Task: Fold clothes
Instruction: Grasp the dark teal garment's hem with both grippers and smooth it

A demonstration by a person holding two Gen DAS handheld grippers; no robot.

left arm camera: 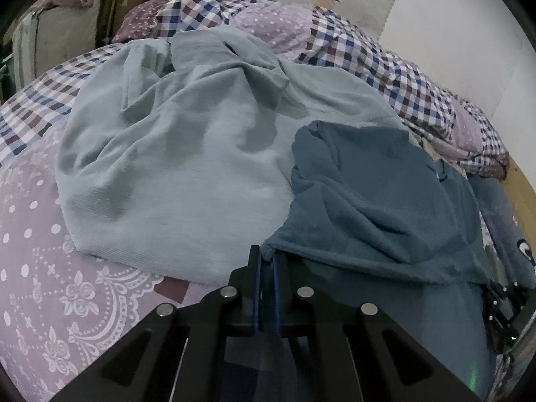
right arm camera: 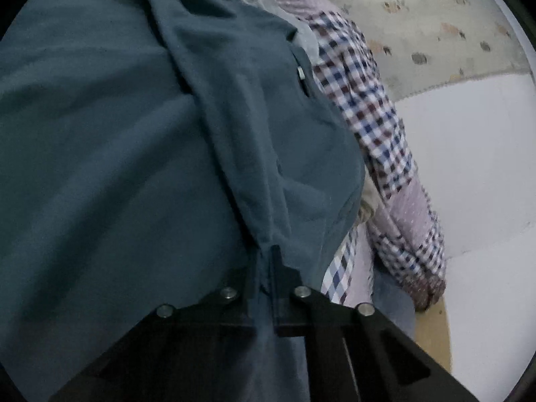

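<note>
My left tool [left arm camera: 267, 261] is pinched shut on an edge of the dark teal garment [left arm camera: 378, 201], which drapes ahead and to its right. My right tool [right arm camera: 266, 261] is likewise clamped on a fold of the same teal cloth [right arm camera: 134, 134], which fills the view ahead and left. A pale grey-blue garment [left arm camera: 187, 154] lies crumpled ahead-left of the left tool. Both rest on a bed with a lilac patterned cover [left arm camera: 50, 284] and a checked quilt [left arm camera: 385, 63]; white wall [right arm camera: 469, 167] to the right.
</note>
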